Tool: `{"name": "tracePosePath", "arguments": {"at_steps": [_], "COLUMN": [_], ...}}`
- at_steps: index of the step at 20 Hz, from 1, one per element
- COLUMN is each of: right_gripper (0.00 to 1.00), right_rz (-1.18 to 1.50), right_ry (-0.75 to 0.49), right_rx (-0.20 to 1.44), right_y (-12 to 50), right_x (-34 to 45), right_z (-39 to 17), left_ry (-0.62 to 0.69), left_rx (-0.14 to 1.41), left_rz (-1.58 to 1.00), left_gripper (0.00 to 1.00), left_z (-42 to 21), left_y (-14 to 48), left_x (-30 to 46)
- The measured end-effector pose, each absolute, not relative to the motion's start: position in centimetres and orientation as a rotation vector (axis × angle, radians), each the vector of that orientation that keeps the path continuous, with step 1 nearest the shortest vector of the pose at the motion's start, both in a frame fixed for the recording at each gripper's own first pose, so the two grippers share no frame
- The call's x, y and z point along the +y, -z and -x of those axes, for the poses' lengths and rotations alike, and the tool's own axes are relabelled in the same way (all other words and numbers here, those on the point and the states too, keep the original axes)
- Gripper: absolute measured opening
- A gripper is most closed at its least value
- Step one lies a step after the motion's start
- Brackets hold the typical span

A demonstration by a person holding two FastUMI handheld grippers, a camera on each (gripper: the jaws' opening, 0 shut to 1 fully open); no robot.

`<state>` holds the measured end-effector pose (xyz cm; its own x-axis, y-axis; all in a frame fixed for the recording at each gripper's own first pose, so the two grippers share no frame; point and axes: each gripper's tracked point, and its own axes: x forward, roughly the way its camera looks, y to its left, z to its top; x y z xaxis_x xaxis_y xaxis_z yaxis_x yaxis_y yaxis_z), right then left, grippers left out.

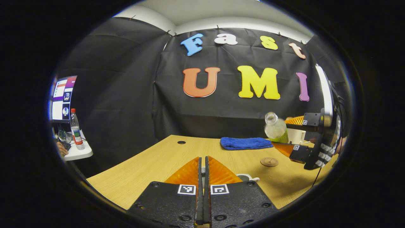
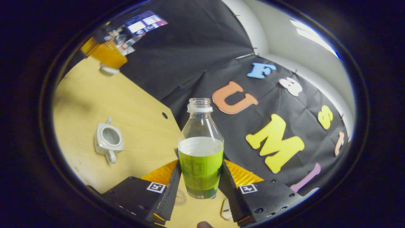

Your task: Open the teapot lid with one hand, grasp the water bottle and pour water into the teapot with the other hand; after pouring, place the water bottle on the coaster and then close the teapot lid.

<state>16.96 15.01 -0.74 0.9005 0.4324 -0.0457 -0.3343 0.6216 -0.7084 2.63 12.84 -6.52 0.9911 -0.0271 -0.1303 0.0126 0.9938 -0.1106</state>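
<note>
Teapot (image 2: pixel 108 140) lidless beside water bottle (image 2: pixel 200 148)

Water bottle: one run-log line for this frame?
right gripper: shut on water bottle, lifted | left gripper: holds lid | teapot: open | coaster: bare

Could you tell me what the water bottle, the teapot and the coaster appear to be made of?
Water bottle: clear thin plastic, judging by its see-through, glossy walls and a printed green label.
Teapot: probably glazed white ceramic; smooth and slightly shiny, with thick walls.
Coaster: a flat, matte brown disc with a faint pattern, perhaps wood or cork; too small to tell.
</note>
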Motion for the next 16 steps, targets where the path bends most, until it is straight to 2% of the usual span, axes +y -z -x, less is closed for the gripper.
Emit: {"name": "tracePosePath", "arguments": {"at_steps": [5,11,16], "right_gripper": [0.69,0.69,0.69], "right_rz": [0.438,0.034,-0.035], "right_ry": [-0.403,-0.373,-0.350], "right_rx": [-0.059,0.115,0.222], "right_y": [-0.3,3.1,7.4], "right_x": [11.9,9.0,9.4], "right_z": [-20.5,-24.8,-27.1], "left_ry": [0.091,0.098,0.098], "left_rx": [0.125,0.121,0.125], "left_rz": [0.090,0.077,0.072], "left_gripper": [0.03,0.03,0.03], "left_z": [-2.7,-2.7,-2.8], "left_y": [6.1,6.1,6.4], "left_x": [9.5,9.1,9.1]}}
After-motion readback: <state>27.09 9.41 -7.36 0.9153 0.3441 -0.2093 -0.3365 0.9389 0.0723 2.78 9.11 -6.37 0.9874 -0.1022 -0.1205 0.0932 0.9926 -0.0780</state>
